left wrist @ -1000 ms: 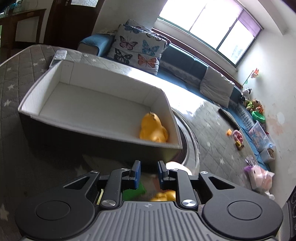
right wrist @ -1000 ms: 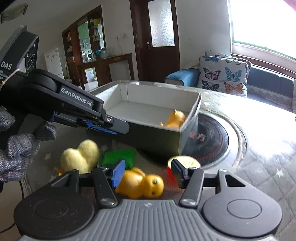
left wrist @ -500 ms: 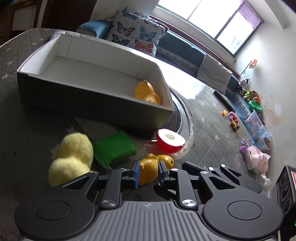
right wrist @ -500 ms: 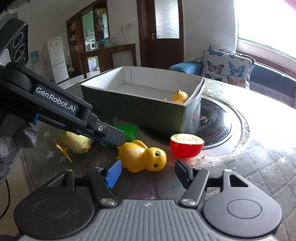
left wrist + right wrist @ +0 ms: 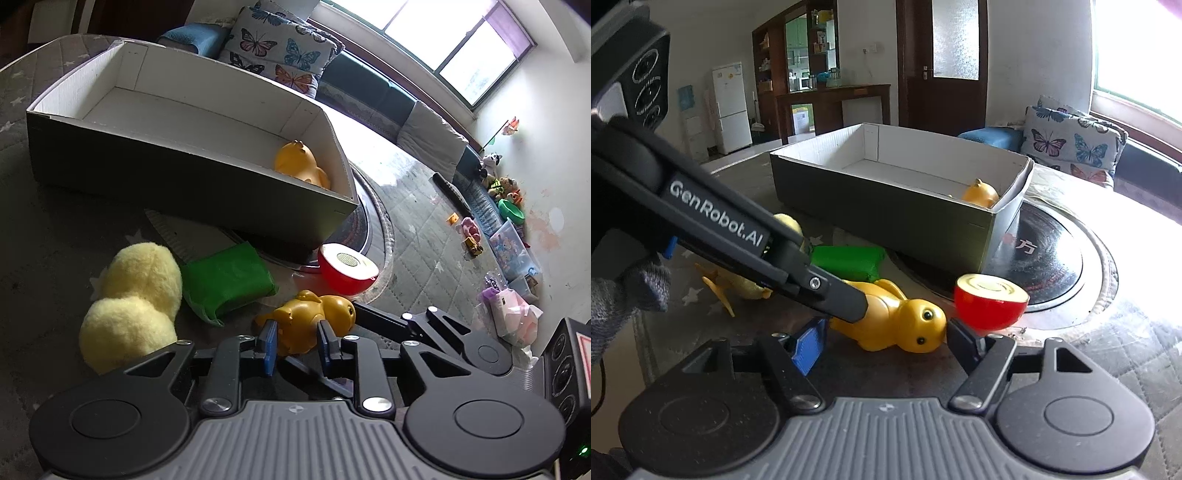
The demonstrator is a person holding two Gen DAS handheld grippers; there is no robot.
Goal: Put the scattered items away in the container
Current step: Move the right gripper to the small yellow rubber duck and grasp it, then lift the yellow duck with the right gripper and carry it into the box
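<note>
Two grippers share one target. Nearest to me, my left gripper (image 5: 295,345) has its blue pads on either side of the yellow rubber duck's (image 5: 308,325) body; the pads look to be touching it, though I cannot tell if they are squeezing. That duck lies on its side on the quilted table (image 5: 417,236), head toward 2 o'clock. From my right wrist view, the right gripper (image 5: 882,338) is spread wide, its pads flanking the same duck's head without contact, and the left gripper's black finger crosses in from 9 o'clock onto the duck's back.

Just past the duck, at 1 o'clock in the left view, sits a red half-apple toy (image 5: 345,267), cut face up, close to the duck's head. At 11 o'clock lies a green pouch (image 5: 227,275), and beside it at 9 o'clock a fluffy yellow plush chick (image 5: 135,295), touching the pouch's edge.

Farther on, at 12 o'clock, stands the container, a grey cardboard box (image 5: 177,184) with white inner walls, partly resting over a round black plate (image 5: 1049,258) set in the table. One more orange duck (image 5: 301,166) already sits inside, in the box's corner nearest the half-apple.

Beyond, at 1 o'clock, a butterfly cushion (image 5: 280,48) leans on a sofa.
</note>
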